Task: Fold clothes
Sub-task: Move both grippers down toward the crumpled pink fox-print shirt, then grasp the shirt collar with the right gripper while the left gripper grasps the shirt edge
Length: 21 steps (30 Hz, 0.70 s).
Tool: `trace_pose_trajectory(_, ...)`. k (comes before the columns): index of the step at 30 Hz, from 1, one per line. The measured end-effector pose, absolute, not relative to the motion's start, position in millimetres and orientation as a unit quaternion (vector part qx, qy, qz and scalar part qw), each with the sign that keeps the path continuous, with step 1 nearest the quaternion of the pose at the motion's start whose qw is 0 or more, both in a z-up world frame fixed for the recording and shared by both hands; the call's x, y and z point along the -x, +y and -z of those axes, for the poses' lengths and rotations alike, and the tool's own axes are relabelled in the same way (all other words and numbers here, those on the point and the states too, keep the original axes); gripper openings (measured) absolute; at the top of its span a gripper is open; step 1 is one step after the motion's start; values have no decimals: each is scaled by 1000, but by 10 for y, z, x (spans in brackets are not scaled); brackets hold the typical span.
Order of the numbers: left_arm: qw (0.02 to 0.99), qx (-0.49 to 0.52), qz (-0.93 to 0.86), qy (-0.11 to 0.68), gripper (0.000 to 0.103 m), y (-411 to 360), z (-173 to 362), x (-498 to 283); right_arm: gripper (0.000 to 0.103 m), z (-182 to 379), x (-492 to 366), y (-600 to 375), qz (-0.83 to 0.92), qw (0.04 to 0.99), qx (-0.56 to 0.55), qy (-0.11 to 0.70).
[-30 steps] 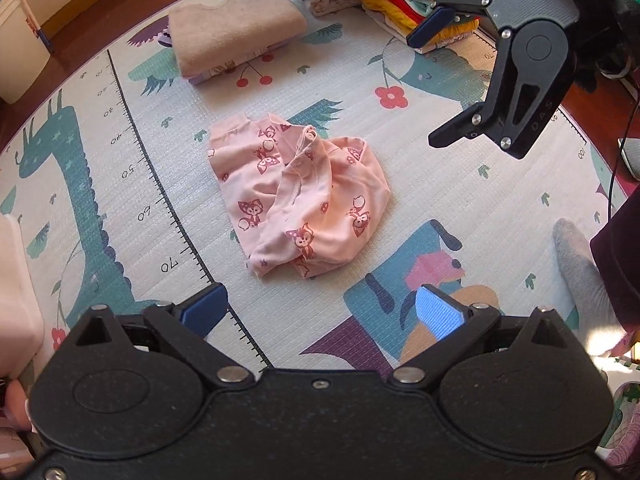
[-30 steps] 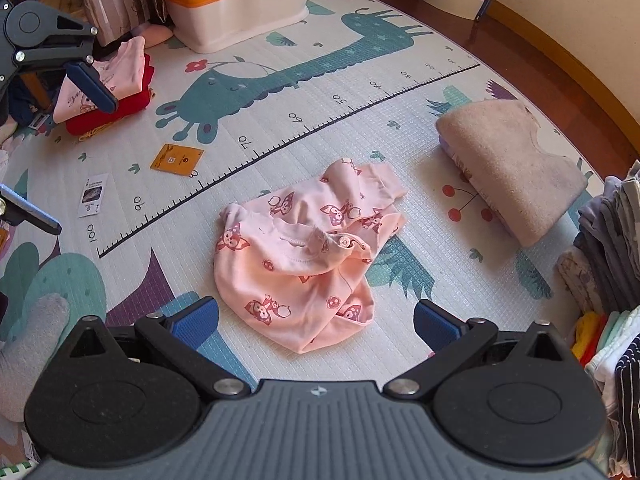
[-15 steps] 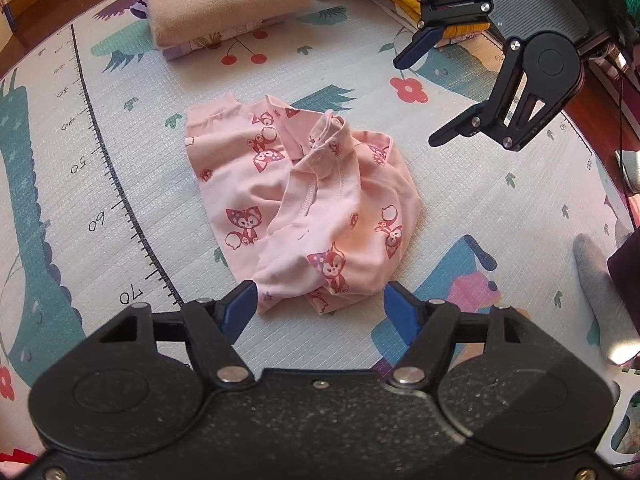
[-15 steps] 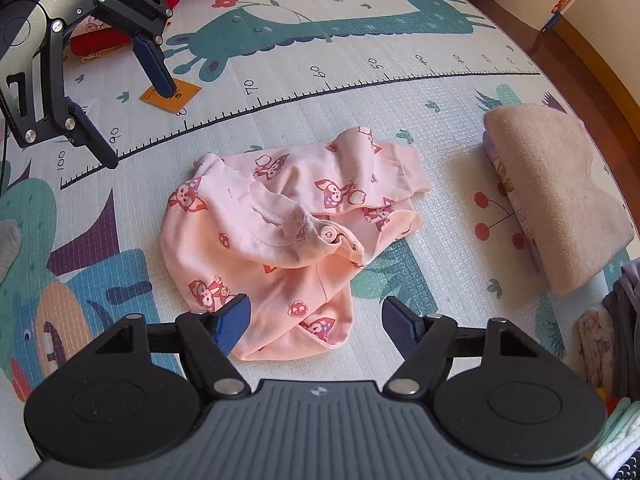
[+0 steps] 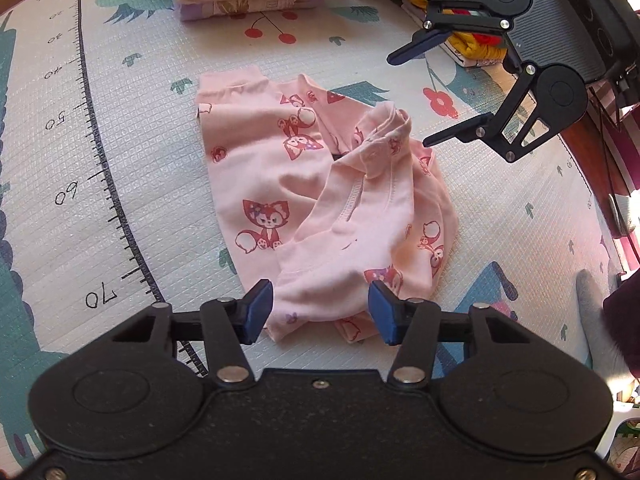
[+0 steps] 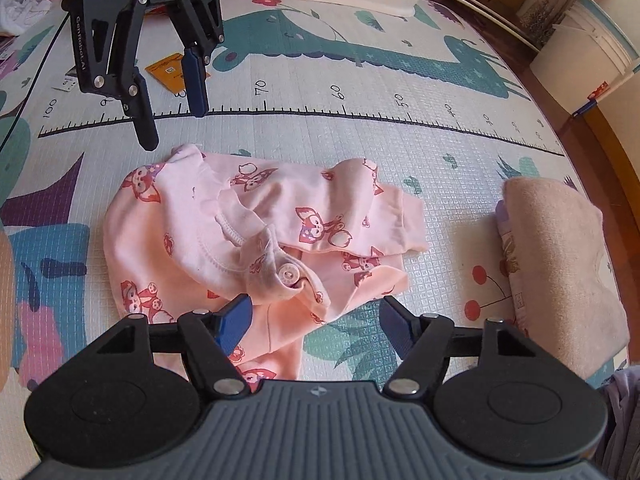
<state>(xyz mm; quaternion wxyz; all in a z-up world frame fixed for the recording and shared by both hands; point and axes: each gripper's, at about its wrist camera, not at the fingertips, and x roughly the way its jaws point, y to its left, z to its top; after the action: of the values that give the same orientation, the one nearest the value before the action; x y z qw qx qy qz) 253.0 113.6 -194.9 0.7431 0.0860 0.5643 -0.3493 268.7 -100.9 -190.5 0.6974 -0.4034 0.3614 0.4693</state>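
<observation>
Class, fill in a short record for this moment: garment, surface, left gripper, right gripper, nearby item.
garment: pink fox-print garment, crumpled, unfolded
surface: play mat printed with a number scale
left gripper: open, fingers either side of the garment's near edge
right gripper: open, low over the opposite edge
nearby item: folded beige towel, apart from the garment

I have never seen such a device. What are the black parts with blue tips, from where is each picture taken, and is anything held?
The black parts are two hand-held grippers; a person carries one in each hand. Each has a camera looking forward along its two blue-tipped fingers. One picture comes from the left gripper, the other from the right gripper, and each also sees the other gripper across from it. On the play mat lies a crumpled pink garment with fox prints. Beside it is a folded beige cloth, and a stack of folded clothes lies further back. Both grippers are open, close to the garment's edges. Nothing is held.
</observation>
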Motion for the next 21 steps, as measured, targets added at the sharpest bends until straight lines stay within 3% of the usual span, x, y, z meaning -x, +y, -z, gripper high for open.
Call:
trace_pose_trajectory(5,740,-42,337,580,45,1358,2147,-2719,56,2025,-2735,-966,-494,679,415,351)
trace_pose_trajectory(10,736,21,348,580,43,1464,2251,-2832,51,2135,-2715,-933,-513,662,420,350)
trace_pose_trajectory(15,717,17,378,585,40,1266,2358,-2840,39,2218,-2667,-914,-523,649,421,358)
trace_pose_trajectory(21,707,16,386,592,35,1173,2493,-2847,37,2256,-2604,-983,-522,646,420,366)
